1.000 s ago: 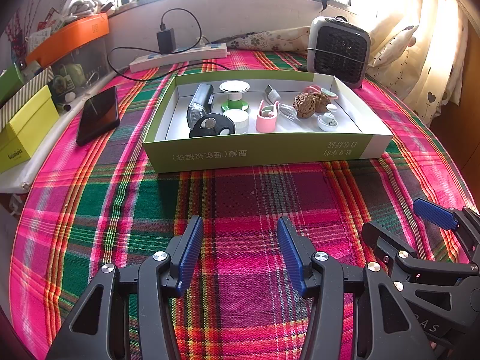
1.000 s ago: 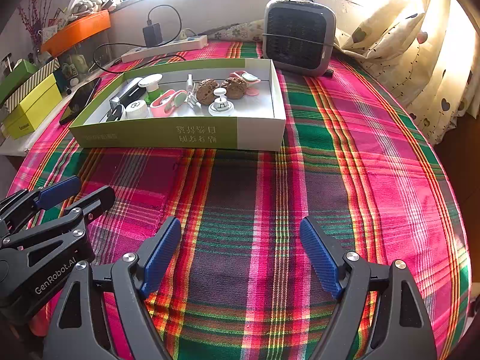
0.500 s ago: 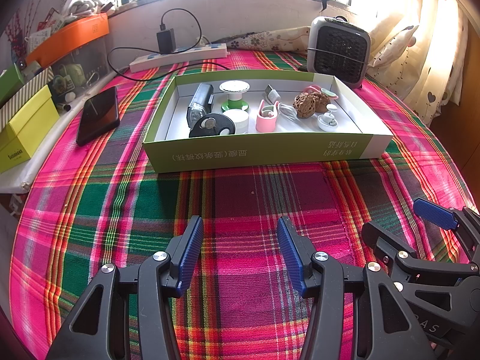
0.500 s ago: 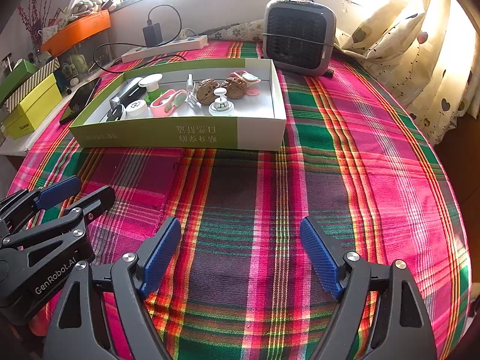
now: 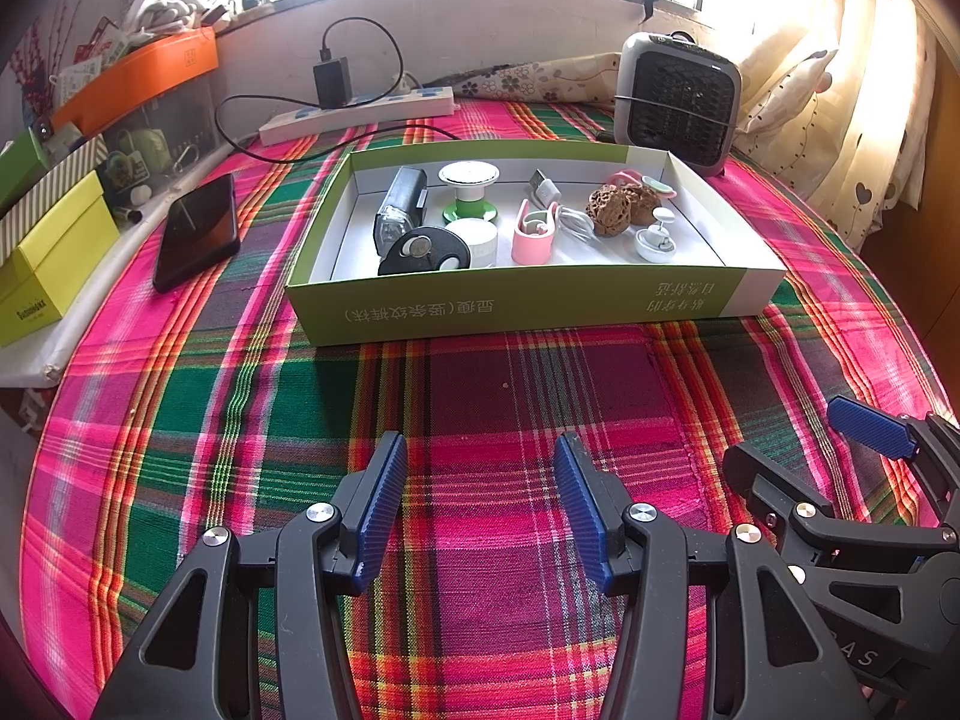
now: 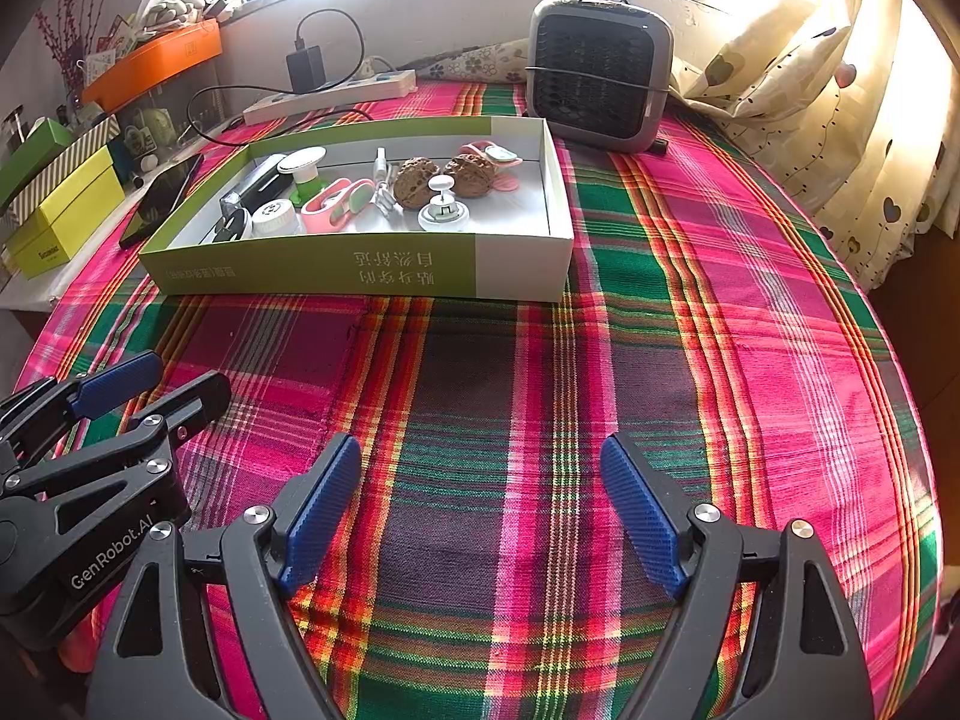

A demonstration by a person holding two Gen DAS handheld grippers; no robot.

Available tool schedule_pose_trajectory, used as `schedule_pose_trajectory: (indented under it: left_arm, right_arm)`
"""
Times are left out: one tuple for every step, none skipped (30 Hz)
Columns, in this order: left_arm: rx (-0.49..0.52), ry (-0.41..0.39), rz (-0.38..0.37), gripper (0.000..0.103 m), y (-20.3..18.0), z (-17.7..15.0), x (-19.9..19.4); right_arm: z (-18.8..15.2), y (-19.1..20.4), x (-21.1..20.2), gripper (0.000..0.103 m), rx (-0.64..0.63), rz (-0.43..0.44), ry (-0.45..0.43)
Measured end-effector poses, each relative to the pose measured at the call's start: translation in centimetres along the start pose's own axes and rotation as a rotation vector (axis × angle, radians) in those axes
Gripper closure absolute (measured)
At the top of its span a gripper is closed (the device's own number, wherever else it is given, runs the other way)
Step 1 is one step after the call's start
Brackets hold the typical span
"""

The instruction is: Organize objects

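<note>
Hovering over the plaid cloth (image 6: pixel 750 312), both grippers spread and empty.
The left gripper (image 5: pixel 480 501), stamped "GenRobot.AI", and right gripper (image 6: pixel 480 510) face a green box (image 5: pixel 510 306) printed in Chinese, holding walnuts (image 6: pixel 414 183).

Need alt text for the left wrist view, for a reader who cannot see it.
A shallow green box of small items, among them two walnuts and a pink clip, sits on a plaid tablecloth. The open, empty left gripper hovers in front, with the right gripper alongside and a phone left of the box.
</note>
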State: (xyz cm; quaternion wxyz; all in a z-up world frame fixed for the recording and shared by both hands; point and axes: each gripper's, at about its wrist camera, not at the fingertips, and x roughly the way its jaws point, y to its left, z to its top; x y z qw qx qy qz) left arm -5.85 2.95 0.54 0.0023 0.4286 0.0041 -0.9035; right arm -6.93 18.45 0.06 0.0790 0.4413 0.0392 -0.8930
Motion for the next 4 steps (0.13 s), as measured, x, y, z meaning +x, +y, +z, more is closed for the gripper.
schedule_pose_trajectory:
  left_arm:
    - [0.0, 0.0, 0.0, 0.053, -0.03, -0.01, 0.0]
    - [0.0, 0.0, 0.0, 0.053, 0.0, 0.01, 0.0]
    - [0.0, 0.0, 0.0, 0.053, -0.09, -0.02, 0.0]
    - [0.0, 0.0, 0.0, 0.053, -0.03, -0.01, 0.0]
  right_arm:
    - [0.0, -0.02, 0.0, 0.021, 0.0, 0.0, 0.0]
    - [0.0, -0.02, 0.0, 0.021, 0.0, 0.0, 0.0]
    - [0.0, -0.01, 0.0, 0.021, 0.0, 0.0, 0.0]
    - [0.0, -0.02, 0.0, 0.021, 0.0, 0.0, 0.0]
